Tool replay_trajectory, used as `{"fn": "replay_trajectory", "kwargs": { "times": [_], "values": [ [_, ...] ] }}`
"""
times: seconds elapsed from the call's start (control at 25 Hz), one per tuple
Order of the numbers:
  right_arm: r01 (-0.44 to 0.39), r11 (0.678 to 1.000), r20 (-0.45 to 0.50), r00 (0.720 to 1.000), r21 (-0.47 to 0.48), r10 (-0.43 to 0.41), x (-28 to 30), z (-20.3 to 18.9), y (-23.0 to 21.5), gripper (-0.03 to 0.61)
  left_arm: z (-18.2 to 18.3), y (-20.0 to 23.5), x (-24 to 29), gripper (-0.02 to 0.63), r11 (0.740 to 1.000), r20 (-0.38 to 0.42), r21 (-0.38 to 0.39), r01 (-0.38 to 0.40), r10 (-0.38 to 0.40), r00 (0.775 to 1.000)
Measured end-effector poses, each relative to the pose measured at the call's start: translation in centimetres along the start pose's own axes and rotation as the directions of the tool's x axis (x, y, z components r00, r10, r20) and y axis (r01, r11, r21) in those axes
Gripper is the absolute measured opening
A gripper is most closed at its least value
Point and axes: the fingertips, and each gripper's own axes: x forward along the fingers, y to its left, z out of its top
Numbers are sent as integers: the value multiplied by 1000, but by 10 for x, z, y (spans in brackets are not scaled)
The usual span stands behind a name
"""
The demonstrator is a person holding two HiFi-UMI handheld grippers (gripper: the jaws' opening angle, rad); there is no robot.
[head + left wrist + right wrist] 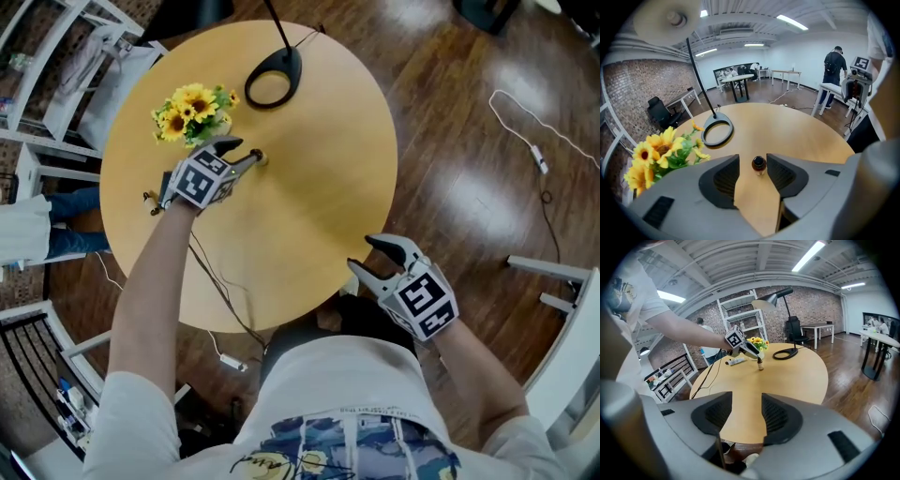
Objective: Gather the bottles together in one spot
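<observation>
one small brown bottle [260, 158] stands upright at the upper left of the bench [309, 187] in the head view, beside the sunflowers [192, 111], the left gripper [248, 152] around it, the right gripper [361, 251] at lower right. left gripper view: fingers spread either side of it, not pinching. right gripper view: fingers spread, empty; what looks like a white bottle [736, 361] lies left of centre. an off-centre squeeze could topple the brown bottle.

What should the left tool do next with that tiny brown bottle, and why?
Probably close on it. The small brown bottle stands upright between the open jaws of the left tool, untouched, while a white bottle lies apart from it on the table, so it likely needs carrying over.
</observation>
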Motion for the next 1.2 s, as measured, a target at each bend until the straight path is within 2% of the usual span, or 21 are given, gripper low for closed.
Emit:
{"fn": "replay_trajectory", "kwargs": {
  "times": [0.08, 0.2, 0.32, 0.4, 0.56, 0.72, 0.88, 1.0, 1.12, 1.2],
  "values": [
    [-7, 1000, 4, 1000, -13, 7, 2, 5, 2, 222, 0, 5, -22, 183, 999, 31, -23, -41, 41, 999],
    [-22, 999, 14, 1000, -35, 22, 7, 15, 11, 222, -3, 10, -65, 183, 988, 99, -110, -108, 120, 988],
    [-49, 996, 29, 998, -78, 51, 15, 27, 24, 222, -19, 5, -115, 183, 955, 150, -239, -177, 216, 965],
    [-79, 991, 27, 996, -105, 82, 24, 40, 39, 222, -39, -1, -153, 183, 907, 174, -360, -218, 295, 939],
    [-122, 981, 29, 991, -149, 128, 44, 68, 78, 222, -94, -25, -220, 183, 778, 180, -577, -248, 418, 891],
    [-164, 973, 24, 985, -161, 170, 61, 82, 116, 222, -144, -73, -262, 183, 691, 159, -683, -236, 457, 875],
    [-200, 963, 1, 979, -178, 204, 70, 92, 146, 222, -168, -108, -314, 183, 580, 161, -787, -211, 522, 837],
    [-215, 957, -11, 976, -195, 217, 73, 97, 158, 222, -180, -137, -349, 183, 528, 113, -808, -263, 576, 809],
    [-210, 954, -10, 977, -213, 213, 67, 101, 164, 222, -189, -172, -372, 183, 495, 69, -809, -316, 615, 786],
    [-207, 953, 4, 977, -220, 213, 61, 106, 166, 222, -197, -190, -378, 184, 477, 36, -810, -343, 623, 781]
  ]
}}
